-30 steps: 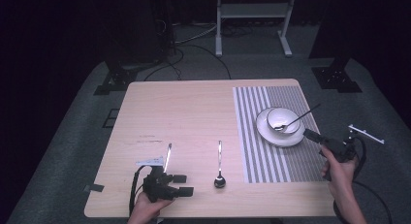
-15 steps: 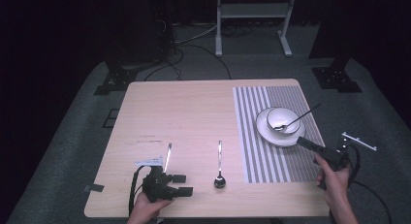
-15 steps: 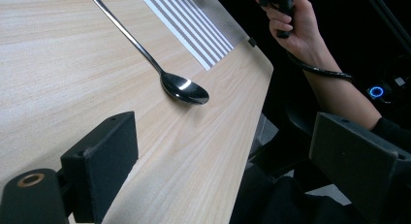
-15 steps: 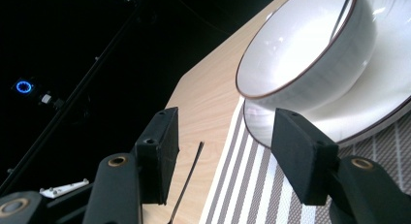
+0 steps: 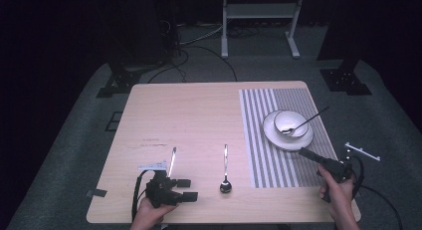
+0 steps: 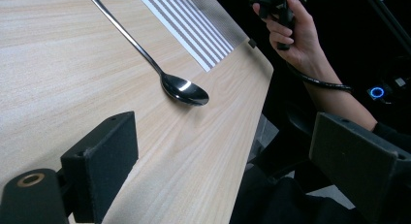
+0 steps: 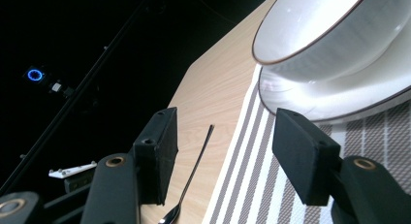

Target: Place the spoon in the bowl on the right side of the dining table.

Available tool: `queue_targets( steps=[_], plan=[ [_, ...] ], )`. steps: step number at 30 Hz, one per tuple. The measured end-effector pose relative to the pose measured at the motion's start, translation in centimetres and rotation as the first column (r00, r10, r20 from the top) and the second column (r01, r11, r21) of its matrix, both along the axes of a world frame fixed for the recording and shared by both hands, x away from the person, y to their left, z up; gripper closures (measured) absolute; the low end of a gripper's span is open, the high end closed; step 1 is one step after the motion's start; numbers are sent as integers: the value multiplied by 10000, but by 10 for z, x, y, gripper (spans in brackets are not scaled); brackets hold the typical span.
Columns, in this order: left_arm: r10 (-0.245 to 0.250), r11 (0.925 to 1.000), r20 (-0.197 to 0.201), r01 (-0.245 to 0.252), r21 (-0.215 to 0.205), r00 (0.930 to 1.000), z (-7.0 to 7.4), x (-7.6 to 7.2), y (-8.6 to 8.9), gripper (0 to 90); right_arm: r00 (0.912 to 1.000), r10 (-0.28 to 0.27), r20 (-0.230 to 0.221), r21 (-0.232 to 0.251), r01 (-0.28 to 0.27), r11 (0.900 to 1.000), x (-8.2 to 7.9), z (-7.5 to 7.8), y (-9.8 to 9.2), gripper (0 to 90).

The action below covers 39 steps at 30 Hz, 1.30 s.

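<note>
A white bowl sits on a white plate on the striped placemat, with a spoon leaning in the bowl. A second spoon lies on the bare wood at the front middle. My right gripper is open over the placemat, its jaws pointing at the plate's near rim with nothing between them. In the right gripper view the bowl and plate loom just beyond its gripper. My left gripper rests open at the front left, facing the spoon.
A thin metal utensil lies on the wood just beyond the left gripper. The table's front edge runs close under both hands. Dark floor, stands and cables surround the table; a white rack stands behind it.
My right gripper has moved left from beyond the table's right edge onto the placemat, closer to the plate. The left gripper and the cutlery have stayed put.
</note>
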<state>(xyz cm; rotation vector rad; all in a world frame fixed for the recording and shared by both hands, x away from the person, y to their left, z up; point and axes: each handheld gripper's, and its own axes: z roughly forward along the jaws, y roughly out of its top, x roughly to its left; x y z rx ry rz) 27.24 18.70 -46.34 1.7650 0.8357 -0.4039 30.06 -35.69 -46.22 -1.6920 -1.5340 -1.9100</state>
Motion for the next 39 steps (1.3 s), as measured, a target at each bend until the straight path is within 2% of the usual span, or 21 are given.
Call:
queue_targets(
  steps=[19, 27, 39],
  plan=[
    [63, 10000, 122, -63, -38, 9999, 1, 0, 2, 89, 9979, 637, 107, -5, -637, 9980, -29, -13, 24, 399],
    [113, 9999, 202, -112, -47, 9997, 2, -1, 3, 88, 9955, 938, 113, -302, -935, 9952, -37, -17, 34, 398],
    [185, 9998, 228, -184, -32, 9996, 3, -1, 6, 89, 9808, 1949, 80, -767, -1937, 9780, -50, -26, 60, 380]
  ],
)
